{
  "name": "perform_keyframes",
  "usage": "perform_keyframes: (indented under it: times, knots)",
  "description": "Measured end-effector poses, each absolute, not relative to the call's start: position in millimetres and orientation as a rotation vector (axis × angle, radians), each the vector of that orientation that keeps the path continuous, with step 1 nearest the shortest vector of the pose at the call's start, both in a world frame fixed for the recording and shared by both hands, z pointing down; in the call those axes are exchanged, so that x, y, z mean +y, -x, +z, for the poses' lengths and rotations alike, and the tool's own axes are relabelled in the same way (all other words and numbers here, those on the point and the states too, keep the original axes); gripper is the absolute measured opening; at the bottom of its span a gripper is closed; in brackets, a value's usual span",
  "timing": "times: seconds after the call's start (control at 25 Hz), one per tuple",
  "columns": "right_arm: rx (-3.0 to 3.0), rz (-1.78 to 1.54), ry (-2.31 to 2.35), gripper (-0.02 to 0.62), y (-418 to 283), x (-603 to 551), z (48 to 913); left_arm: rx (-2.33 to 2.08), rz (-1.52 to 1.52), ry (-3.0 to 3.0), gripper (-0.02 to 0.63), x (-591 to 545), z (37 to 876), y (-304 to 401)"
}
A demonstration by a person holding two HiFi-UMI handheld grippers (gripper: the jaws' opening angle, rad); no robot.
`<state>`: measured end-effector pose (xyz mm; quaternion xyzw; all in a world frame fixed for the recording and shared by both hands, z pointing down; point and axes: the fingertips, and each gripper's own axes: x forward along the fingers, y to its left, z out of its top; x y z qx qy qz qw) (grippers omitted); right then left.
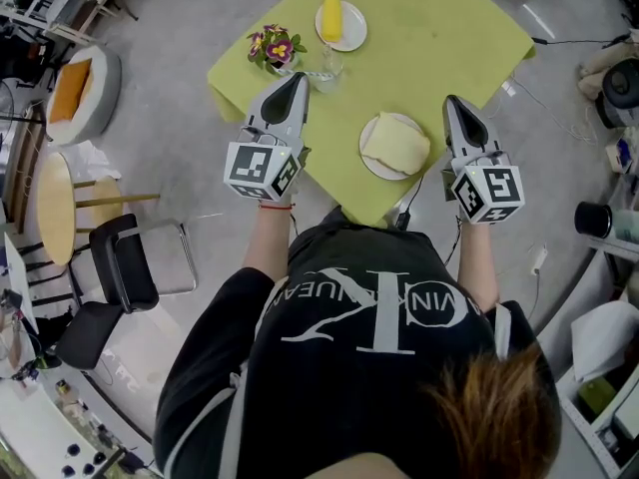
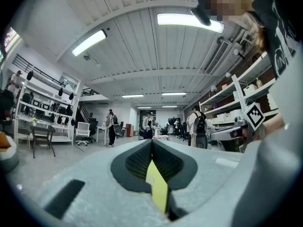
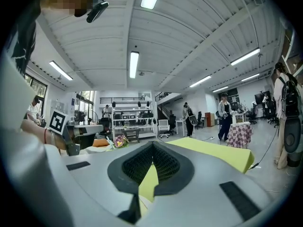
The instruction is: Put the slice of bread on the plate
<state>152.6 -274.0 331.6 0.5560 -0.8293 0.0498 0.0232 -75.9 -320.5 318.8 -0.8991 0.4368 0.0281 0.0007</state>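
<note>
Where the bread lies: the slice of bread (image 1: 397,144) rests flat on the white plate (image 1: 370,165) and covers most of it.
Plate: near the corner of the yellow-green bench (image 1: 449,28) closest to the person; in the head view it sits between the two tongs.
Left tongs (image 1: 296,78): jaws closed tip to tip with nothing between them, held by the bench's left edge, apart from the plate.
Right tongs (image 1: 451,101): jaws closed and empty, just right of the plate and not on it.
Far side of bench: a second plate (image 1: 357,29) carries a yellow item (image 1: 330,18); near it are a pot of flowers (image 1: 277,46) and a clear glass (image 1: 327,66).
Floor at left: black chair (image 1: 125,267) and round wooden table (image 1: 52,208).
</note>
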Motion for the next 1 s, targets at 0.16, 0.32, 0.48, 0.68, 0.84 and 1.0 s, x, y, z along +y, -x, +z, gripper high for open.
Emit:
perform_keyframes:
  times: [0.16,0.32,0.48,0.68,0.84,1.0]
  knots:
    - [-2.577,0.139,-1.717,0.000,-149.1,-276.9,329.6,1.375,0.096,2.816,0.009,-322.9,316.6,78.5]
    - [-2.582,0.123,-1.721,0.000,-148.3,-279.3,326.1,1.379,0.100,2.809,0.009,-324.1,314.7,80.2]
    - [-2.582,0.112,-1.726,0.000,-148.1,-280.6,324.2,1.377,0.104,2.806,0.009,-325.3,313.0,80.4]
    - [-2.580,0.105,-1.733,0.000,-149.9,-281.0,323.6,1.375,0.104,2.803,0.009,-326.0,312.2,79.8]
    - [-2.580,0.111,-1.738,0.000,-152.4,-280.6,325.5,1.373,0.099,2.803,0.009,-325.8,312.9,78.1]
    - [-2.580,0.122,-1.733,0.000,-150.8,-281.5,327.2,1.369,0.093,2.808,0.009,-327.3,313.2,77.7]
